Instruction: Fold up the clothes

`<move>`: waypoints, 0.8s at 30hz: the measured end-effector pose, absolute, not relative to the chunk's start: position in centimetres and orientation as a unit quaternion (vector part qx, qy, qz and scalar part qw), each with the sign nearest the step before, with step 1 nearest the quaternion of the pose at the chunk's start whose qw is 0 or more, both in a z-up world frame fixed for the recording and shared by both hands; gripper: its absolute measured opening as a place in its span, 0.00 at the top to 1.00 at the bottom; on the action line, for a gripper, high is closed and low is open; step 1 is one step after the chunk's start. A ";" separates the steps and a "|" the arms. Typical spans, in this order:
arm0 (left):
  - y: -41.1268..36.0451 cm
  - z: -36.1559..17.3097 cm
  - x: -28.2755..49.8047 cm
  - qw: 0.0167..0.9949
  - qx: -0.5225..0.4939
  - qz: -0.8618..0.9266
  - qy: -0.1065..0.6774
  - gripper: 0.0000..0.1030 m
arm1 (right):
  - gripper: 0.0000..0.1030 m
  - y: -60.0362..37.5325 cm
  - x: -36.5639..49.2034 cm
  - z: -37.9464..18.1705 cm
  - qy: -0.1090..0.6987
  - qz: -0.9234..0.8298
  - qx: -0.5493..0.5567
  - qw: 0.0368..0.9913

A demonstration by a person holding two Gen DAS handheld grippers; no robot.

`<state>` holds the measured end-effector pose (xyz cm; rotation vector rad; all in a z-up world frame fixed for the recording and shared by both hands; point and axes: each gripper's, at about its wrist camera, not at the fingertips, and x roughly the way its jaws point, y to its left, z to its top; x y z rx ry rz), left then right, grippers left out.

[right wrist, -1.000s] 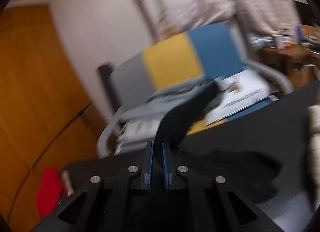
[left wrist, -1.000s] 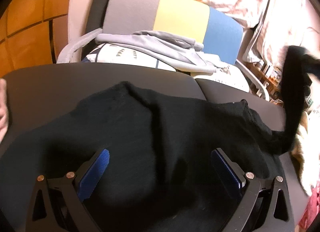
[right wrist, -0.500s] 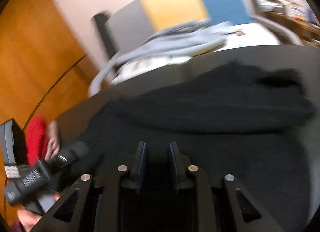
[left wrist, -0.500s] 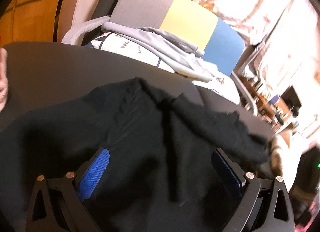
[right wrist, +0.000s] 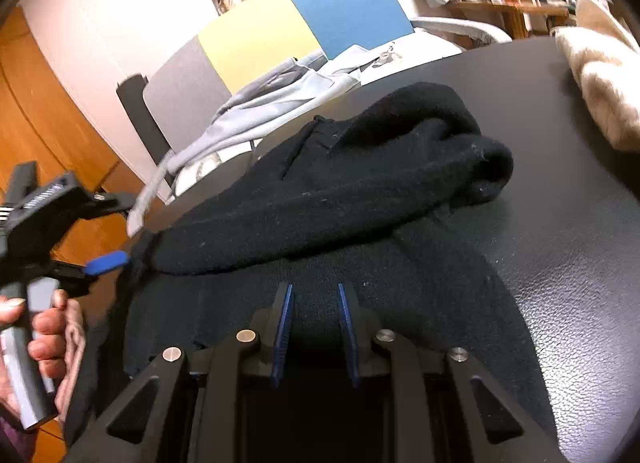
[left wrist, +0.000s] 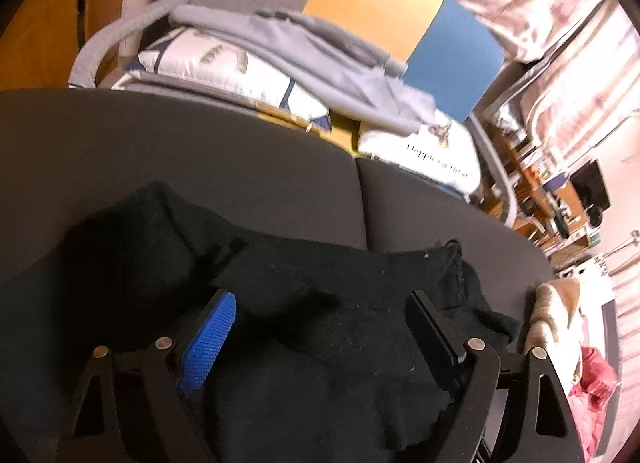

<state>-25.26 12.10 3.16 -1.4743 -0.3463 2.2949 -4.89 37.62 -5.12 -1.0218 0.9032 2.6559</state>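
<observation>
A black knit sweater [left wrist: 320,335] lies on the dark table [left wrist: 200,167]. One sleeve [right wrist: 320,191] is laid across its body in a thick roll. My left gripper [left wrist: 320,297] hovers over the near part of the sweater. Its jaws are wide and closing, with black cloth bulging between them, and the blue pad [left wrist: 208,335] does not press on it. My right gripper [right wrist: 314,288] sits low over the sweater's body, its jaws slightly apart with nothing pinched. In the right wrist view the left gripper [right wrist: 120,229] is at the left, held by a hand [right wrist: 48,327].
Behind the table stands a chair [left wrist: 372,11] with a grey, yellow and blue back, holding a grey hoodie [left wrist: 300,51] and cushions. A beige fluffy garment [right wrist: 600,79] lies at the table's right edge, with a red one [left wrist: 592,383] beyond it.
My right gripper let go of the black sleeve, sank to the table and parted its jaws; the sleeve now lies across the sweater. My left gripper swung right and its jaws narrowed.
</observation>
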 end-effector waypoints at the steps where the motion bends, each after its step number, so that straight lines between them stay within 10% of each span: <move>1: 12.6 2.8 -25.6 0.189 -0.535 0.815 -0.116 0.15 | 0.78 37.8 -4.9 -5.2 0.309 0.886 -0.338 0.074; 8: 15.6 1.0 -26.0 0.152 -0.547 0.823 -0.041 0.34 | 0.78 38.0 -4.7 -5.1 0.327 0.883 -0.330 0.064; 11: 15.6 1.3 -25.4 0.157 -0.525 0.837 -0.016 0.91 | 0.78 38.4 -4.6 -5.2 0.338 0.881 -0.326 0.059; 24: 5.9 5.6 -19.4 0.301 -0.366 0.838 -0.271 0.93 | 0.78 38.9 -4.6 -5.4 0.356 0.877 -0.319 0.050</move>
